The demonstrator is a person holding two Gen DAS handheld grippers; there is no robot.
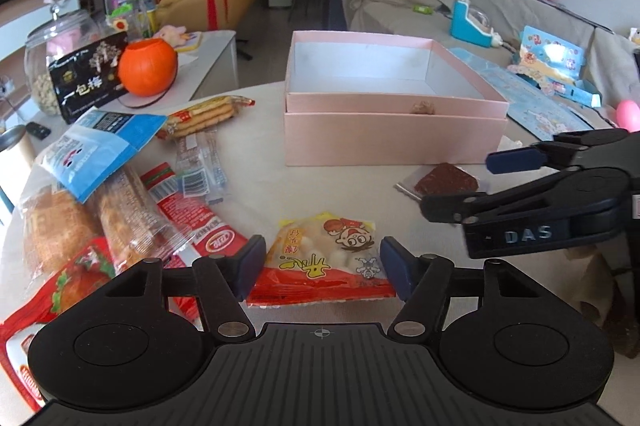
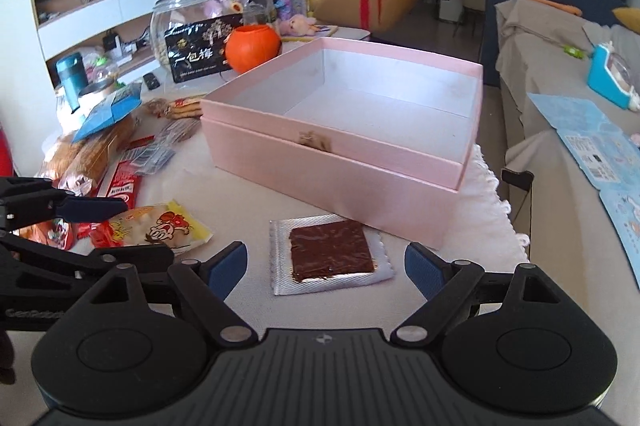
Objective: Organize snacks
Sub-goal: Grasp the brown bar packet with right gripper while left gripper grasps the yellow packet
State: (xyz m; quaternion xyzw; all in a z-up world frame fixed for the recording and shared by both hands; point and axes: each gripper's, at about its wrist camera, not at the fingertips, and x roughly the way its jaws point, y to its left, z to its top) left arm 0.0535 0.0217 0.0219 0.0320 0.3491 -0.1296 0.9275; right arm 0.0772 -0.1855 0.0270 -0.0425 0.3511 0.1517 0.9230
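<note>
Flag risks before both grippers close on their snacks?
1. The brown snack square lies flat in thin foil; the open right hand-held gripper could slide over it.
2. The yellow-red snack bag looks puffy; the open left hand-held gripper may crush it.
3. The two grippers sit close together; they could collide heading to the pink box.

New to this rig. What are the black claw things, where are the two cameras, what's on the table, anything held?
No robot arm here: a person holds two handheld grippers, each with a fisheye camera looking along its fingers. One picture is from the left gripper, the other from the right gripper. Both are open and hold nothing. The left one frames a yellow-and-red cartoon snack packet; the right one frames a brown snack square in a clear wrapper. Behind stands an empty pink box; bread and biscuit packets lie beside it on the table.
</note>
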